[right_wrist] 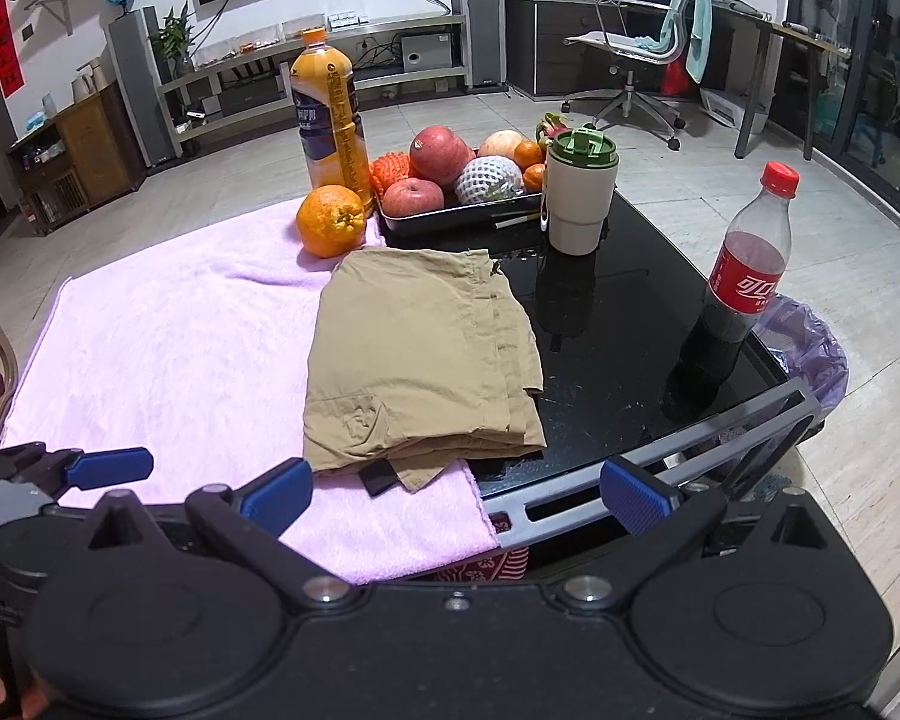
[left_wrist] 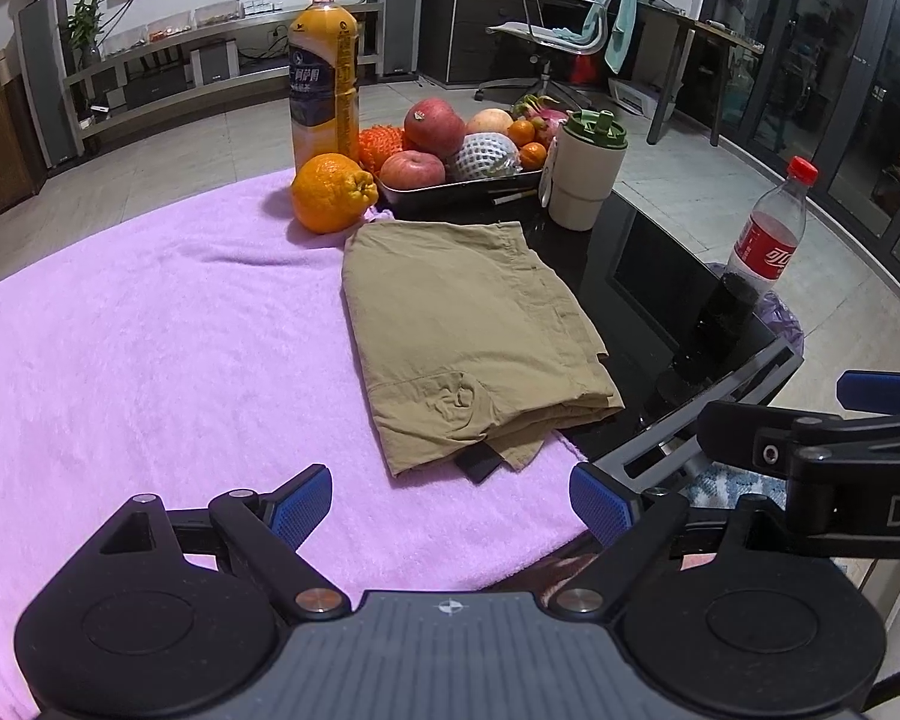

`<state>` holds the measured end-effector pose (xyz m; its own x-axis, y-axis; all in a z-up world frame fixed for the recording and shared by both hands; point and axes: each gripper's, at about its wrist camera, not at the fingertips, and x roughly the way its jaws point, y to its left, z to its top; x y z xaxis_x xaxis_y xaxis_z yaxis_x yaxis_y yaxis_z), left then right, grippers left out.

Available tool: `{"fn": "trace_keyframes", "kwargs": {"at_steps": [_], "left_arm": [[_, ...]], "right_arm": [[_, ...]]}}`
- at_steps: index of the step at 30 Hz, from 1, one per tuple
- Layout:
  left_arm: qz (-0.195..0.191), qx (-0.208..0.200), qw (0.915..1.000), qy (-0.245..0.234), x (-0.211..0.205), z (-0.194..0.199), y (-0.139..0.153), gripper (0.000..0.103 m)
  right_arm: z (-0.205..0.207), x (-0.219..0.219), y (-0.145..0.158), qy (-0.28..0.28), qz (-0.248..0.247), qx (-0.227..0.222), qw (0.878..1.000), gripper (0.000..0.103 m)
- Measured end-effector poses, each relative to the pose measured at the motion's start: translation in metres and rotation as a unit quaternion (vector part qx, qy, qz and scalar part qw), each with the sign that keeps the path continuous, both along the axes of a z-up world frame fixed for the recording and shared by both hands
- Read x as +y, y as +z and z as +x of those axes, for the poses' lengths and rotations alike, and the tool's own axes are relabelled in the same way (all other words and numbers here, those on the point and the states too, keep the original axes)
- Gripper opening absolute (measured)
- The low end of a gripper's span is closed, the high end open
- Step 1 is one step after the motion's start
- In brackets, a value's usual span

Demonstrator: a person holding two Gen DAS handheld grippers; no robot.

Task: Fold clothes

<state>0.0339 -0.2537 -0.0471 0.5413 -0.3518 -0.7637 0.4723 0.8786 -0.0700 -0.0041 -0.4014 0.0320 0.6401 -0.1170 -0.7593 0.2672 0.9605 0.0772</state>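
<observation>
Khaki garment sits folded mid-frame, half on the pink towel, half on the black surface. Both left tongs and right tongs gape wide, holding nothing.

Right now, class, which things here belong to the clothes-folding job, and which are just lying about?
Part of the job:
khaki garment, already folded
pink towel beneath it
left gripper, open
right gripper, open

Lying about:
loose orange
juice bottle
fruit tray
lidded cup
cola bottle
</observation>
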Motion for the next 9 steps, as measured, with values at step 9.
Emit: {"fn": "trace_keyframes", "kwargs": {"at_steps": [9], "left_arm": [[0.005,-0.022,0.9997,0.001,-0.0027,-0.004,-0.0011,0.093]], "right_arm": [[-0.0003,-0.001,-0.0038,0.0,0.007,-0.001,1.0,0.103]]}}
